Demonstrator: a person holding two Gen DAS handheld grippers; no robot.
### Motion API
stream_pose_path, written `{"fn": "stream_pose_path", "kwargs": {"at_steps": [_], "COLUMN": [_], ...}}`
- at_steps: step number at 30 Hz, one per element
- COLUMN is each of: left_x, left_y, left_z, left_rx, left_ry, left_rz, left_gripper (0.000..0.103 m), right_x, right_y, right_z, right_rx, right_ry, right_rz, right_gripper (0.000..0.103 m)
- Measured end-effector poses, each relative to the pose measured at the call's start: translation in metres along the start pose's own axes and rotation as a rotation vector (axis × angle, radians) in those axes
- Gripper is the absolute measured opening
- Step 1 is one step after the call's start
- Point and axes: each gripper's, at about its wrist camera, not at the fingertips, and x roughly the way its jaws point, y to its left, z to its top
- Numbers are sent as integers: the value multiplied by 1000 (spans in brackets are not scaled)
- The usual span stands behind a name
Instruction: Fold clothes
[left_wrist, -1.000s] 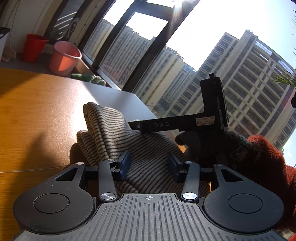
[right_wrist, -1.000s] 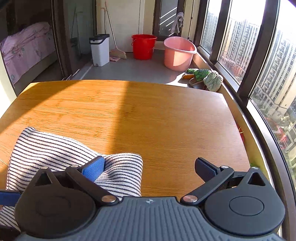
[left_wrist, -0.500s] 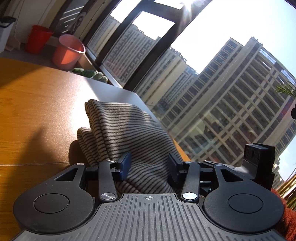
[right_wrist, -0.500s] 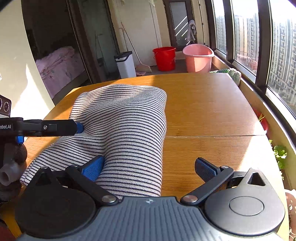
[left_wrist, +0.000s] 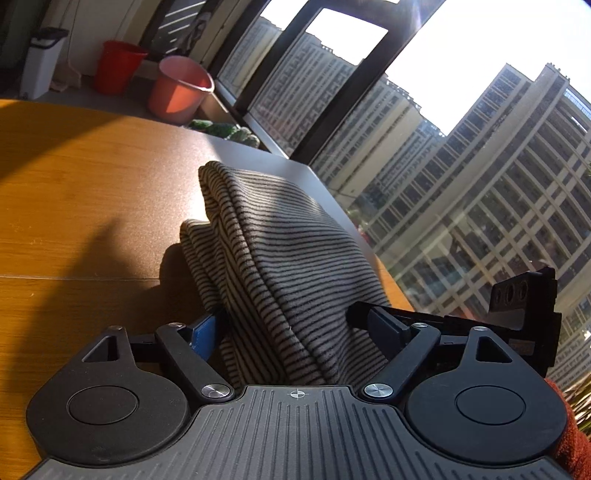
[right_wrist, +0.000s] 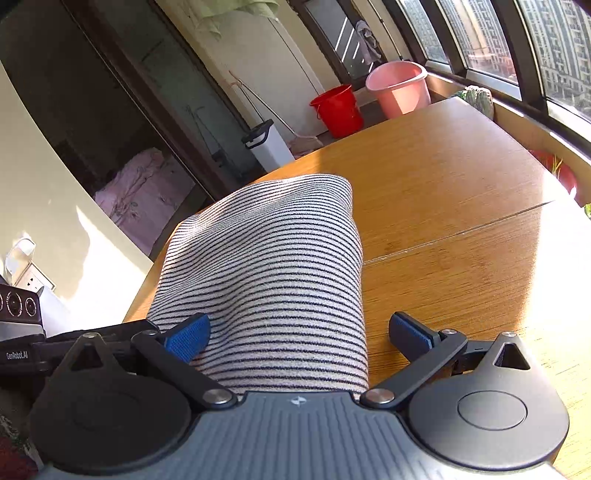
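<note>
Striped cloth (left_wrist: 280, 266) near table (left_wrist: 74, 206) edge: soft, light, floppy; take at a corner. Left gripper (left_wrist: 299, 328) jaws opening around it; right gripper (right_wrist: 299, 332) apart, cloth between.

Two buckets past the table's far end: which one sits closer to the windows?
The pink bucket: it stands on the window side, while the red bucket sits beside it toward the white wall.

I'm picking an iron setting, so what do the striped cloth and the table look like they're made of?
Striped cloth: likely a soft knit, maybe cotton; matte, thick rounded folds. Table: wood or bamboo-look veneer; fine straight grain, slight sheen, a seam across it.
</note>
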Motion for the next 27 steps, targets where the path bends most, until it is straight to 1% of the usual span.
{"fn": "stream_pose_path", "kwargs": {"at_steps": [1,2,3,5,6,8,9,11,12,13,14,15,16,18,20,23,27], "left_x": [0,-1,-2,0,1,5,7,12,14,15,14,13,12,7,0,-16,-46], "left_y": [1,3,3,4,4,3,2,-2,-2,-2,-2,-2,-2,1,7,26,67], "left_z": [1,2,3,5,5,4,4,0,-2,-4,-7,-9,-10,-11,-10,-3,15], "left_rx": [-9,-17,-22,-32,-39,-55,-62,-57,-54,-53,-54,-48,-42,-35,-28,-44,-88], "left_ry": [1,2,4,11,13,23,30,49,57,58,54,48,42,27,4,-29,-86], "left_rz": [5,10,13,11,8,13,17,58,69,66,59,57,55,61,83,119,203], "left_gripper": [90,91,92,93,95,96,94,91,88,83,81,78,77,71,70,69,68], "right_x": [0,-1,0,0,0,-1,-3,-7,-8,-6,-4,-1,3,13,24,54,114], "right_y": [-9,-12,-10,-4,-1,2,3,4,5,6,7,8,12,22,33,51,92], "right_z": [-1,-2,-2,-6,-8,-9,-7,-4,-2,-1,0,-1,0,2,5,15,30], "right_rx": [66,94,87,20,-5,-34,-35,-40,-69,-99,-110,-110,-116,-162,-202,-240,-320], "right_ry": [4,-4,0,7,4,6,-2,-30,-36,-29,-19,-2,18,28,38,71,122], "right_rz": [69,96,95,73,62,39,12,-54,-94,-116,-113,-90,-69,-84,-94,-63,-13], "right_gripper": [103,103,103,103,103,103,103,102,102,96,90,85,77,78,78,77,77]}}
